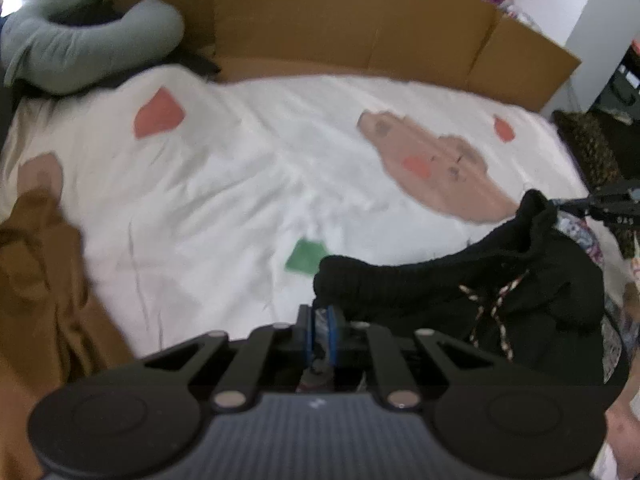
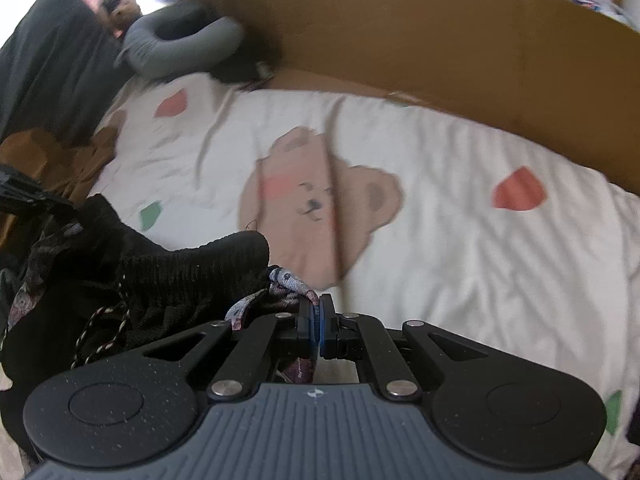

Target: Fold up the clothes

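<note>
While the bed (image 1: pixel 224 200) stretches out under its white sheet with bear and heart prints, we start at the far left, where a brown garment (image 1: pixel 44 280) lies crumpled at the sheet's edge and a grey pillow (image 1: pixel 80 52) curls against the cardboard wall (image 1: pixel 320 24) behind. Moving along to the left gripper (image 1: pixel 320 320), its fingers are drawn narrow with a thin bit of fabric pinched between the blue pads, right at the ribbed waistband of the black shorts (image 1: pixel 480 280). That's the garment in play: bunched in a heap on the near side of the bed, between the two tools, its speckled drawstring (image 1: pixel 496 312) dangling down the front. Over on the right, the right gripper (image 2: pixel 319 322) has its fingers pressed fully together, clamped on the patterned lining edge of those same shorts, which trail away to its left. Bare sheet and one red heart (image 2: pixel 518 194) lie beyond.
</note>
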Demonstrator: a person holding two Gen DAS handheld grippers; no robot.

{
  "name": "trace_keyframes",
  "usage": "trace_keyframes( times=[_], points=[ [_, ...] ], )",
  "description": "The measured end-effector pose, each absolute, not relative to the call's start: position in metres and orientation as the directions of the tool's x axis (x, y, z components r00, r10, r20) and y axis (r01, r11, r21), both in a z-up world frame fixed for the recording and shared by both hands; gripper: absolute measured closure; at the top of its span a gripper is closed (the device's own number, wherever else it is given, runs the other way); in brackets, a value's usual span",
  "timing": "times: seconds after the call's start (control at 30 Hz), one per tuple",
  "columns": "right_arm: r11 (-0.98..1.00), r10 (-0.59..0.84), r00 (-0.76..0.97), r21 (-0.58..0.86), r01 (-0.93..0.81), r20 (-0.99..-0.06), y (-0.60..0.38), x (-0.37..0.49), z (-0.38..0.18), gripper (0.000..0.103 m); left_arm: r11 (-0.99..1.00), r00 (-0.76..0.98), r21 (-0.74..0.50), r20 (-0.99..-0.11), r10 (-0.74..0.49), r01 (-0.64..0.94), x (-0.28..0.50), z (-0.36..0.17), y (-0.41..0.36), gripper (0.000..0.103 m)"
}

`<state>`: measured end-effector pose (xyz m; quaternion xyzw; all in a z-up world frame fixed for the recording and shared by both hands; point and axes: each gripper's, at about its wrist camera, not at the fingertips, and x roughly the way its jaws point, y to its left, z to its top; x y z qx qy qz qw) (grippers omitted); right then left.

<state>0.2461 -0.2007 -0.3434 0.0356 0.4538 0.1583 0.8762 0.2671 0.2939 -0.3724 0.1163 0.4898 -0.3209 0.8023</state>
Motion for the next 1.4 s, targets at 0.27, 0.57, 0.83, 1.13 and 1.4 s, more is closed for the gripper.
trace_keyframes(
  times=[0.27,0.57,0.83,1.13,1.4],
  points=[
    [0.971,0.239,0.602,0.182,-0.155,-0.762,-0.244,0.253,-0.328,0.103,0.723,0.347,-0.141,-0.805,-0.482,0.676,0.268,-0.358,0.261,0.095],
    [0.980,0.198,0.633,0.145,-0.136,-0.748,-0.257,0.266,-0.324,0.103,0.737,0.409,-0.138,-0.758,-0.509,0.662,0.280,-0.357,0.244,0.096],
    [0.980,0.195,0.671,0.116,-0.161,-0.716,-0.254,0.299,-0.308,0.103,0.776,0.496,-0.125,-0.704,-0.508,0.619,0.297,-0.343,0.252,0.096],
    [0.975,0.190,0.720,0.040,-0.220,-0.668,-0.240,0.340,-0.279,0.103,0.804,0.560,-0.095,-0.669,-0.488,0.587,0.319,-0.326,0.252,0.096],
    [0.964,0.200,0.691,0.013,-0.265,-0.694,-0.234,0.380,-0.287,0.103,0.828,0.598,-0.034,-0.675,-0.432,0.560,0.342,-0.319,0.249,0.097]
  ],
)
